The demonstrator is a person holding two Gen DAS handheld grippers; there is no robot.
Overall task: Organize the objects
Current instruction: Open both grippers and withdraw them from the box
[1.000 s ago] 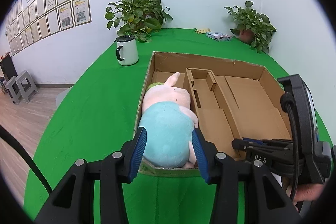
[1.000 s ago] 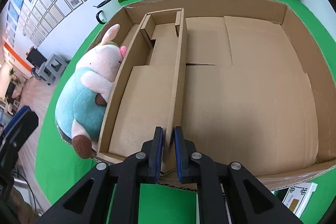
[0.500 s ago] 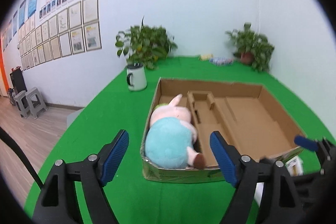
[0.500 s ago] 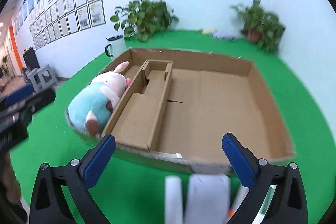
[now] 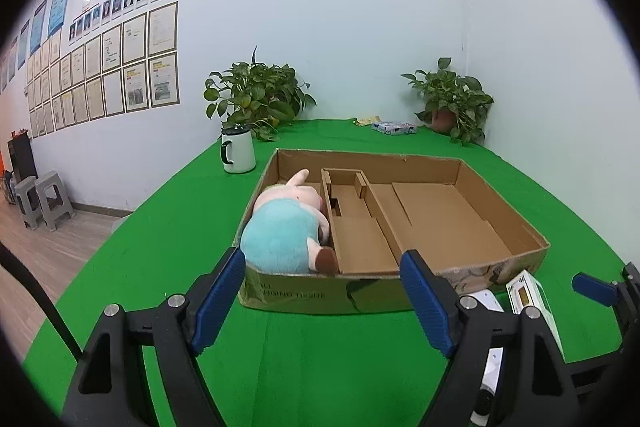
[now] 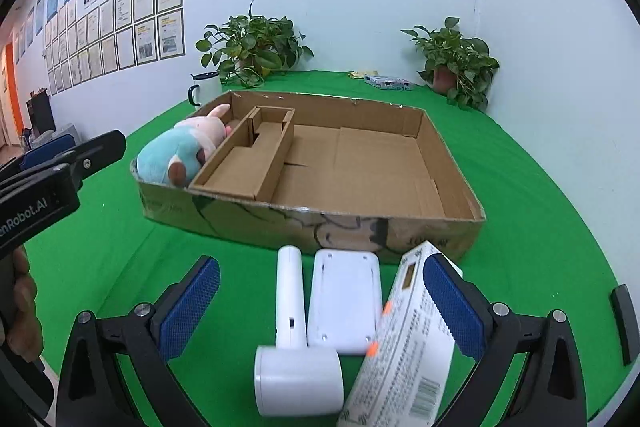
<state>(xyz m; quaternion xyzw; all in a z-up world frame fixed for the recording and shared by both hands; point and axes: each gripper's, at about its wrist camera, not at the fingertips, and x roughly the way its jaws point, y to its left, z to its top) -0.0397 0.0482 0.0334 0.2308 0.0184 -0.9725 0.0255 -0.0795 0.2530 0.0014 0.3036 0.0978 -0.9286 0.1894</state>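
A shallow cardboard box (image 5: 320, 293) (image 6: 280, 223) with inner dividers lies on the green table. A pink and teal plush toy (image 5: 280, 231) (image 6: 176, 147) lies in its left compartment. In front of the box lie a white T-shaped handheld device (image 6: 290, 307), a flat white rectangular device (image 6: 344, 299) and a printed white carton (image 6: 404, 347) (image 5: 528, 295). My right gripper (image 6: 322, 263) stands wide open over these three, touching none that I can see. My left gripper (image 5: 322, 257) is open and empty, short of the box's front wall.
A white mug (image 5: 239, 155) stands behind the box on the left, with a potted plant (image 5: 256, 99) beyond it and another (image 5: 452, 107) in the far right corner. A small packet (image 5: 394, 127) lies near the far edge. Grey stools (image 5: 40, 199) stand on the floor left.
My left gripper opened off the plush toy and drew back from the box. My right gripper let go of the cardboard divider, opened wide and pulled back over the white items.
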